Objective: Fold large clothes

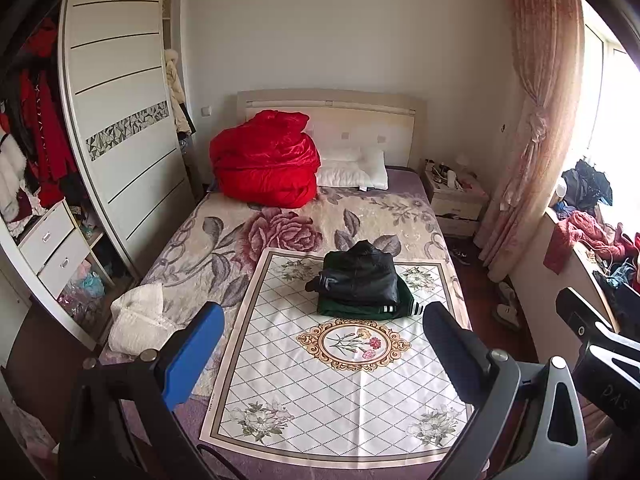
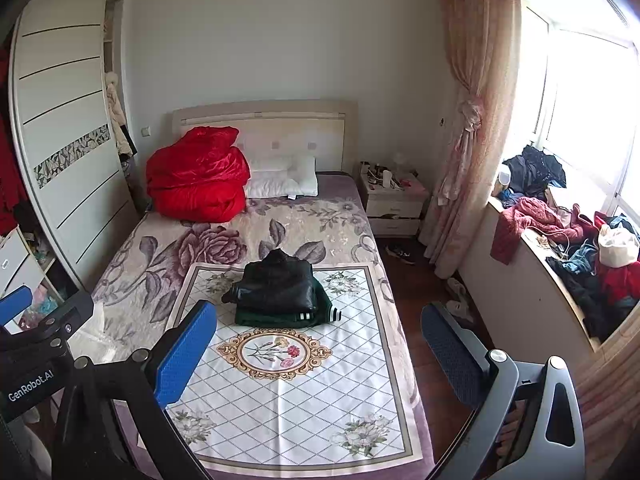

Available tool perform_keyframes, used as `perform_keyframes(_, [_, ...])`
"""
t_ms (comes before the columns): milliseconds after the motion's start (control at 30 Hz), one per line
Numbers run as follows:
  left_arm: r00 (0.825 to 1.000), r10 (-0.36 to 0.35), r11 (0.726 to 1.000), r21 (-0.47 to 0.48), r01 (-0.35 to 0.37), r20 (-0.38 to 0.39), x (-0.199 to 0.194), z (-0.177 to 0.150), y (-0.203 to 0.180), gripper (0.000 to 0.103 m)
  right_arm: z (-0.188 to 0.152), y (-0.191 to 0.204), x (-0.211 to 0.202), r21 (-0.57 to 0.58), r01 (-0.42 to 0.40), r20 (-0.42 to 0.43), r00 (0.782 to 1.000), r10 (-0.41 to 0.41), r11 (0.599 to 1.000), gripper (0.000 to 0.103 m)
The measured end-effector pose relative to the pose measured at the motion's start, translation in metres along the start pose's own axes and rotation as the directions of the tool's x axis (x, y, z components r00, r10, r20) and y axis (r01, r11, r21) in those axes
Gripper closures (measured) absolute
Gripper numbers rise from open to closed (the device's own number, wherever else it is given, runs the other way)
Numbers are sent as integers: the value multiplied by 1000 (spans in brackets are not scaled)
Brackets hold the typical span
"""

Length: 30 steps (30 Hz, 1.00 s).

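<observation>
the folded black leather jacket (image 1: 362,276) lies on a folded dark green garment (image 1: 368,307), stacked on the white floral mat (image 1: 320,400) on the bed, so finished pieces stay together. the left tongs (image 1: 324,356) and right tongs (image 2: 316,354) are both wide open and empty, well back from the stack, likely ready for a next garment.

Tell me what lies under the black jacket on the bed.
A folded green garment with white-striped cuffs lies under the black jacket; most of it is covered.
</observation>
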<state>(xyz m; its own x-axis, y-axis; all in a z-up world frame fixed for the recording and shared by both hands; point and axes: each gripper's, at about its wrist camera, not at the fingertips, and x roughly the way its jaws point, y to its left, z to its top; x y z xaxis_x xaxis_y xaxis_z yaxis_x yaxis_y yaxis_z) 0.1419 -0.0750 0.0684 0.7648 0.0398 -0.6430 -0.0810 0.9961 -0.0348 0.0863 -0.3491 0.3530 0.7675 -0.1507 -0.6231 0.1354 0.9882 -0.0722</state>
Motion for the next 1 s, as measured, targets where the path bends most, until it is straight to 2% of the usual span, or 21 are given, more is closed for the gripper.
perform_keyframes(1000, [1000, 0, 1000, 12, 0, 14, -6, 2, 3, 2, -3, -11, -14, 21, 26, 22, 999, -26, 999, 0])
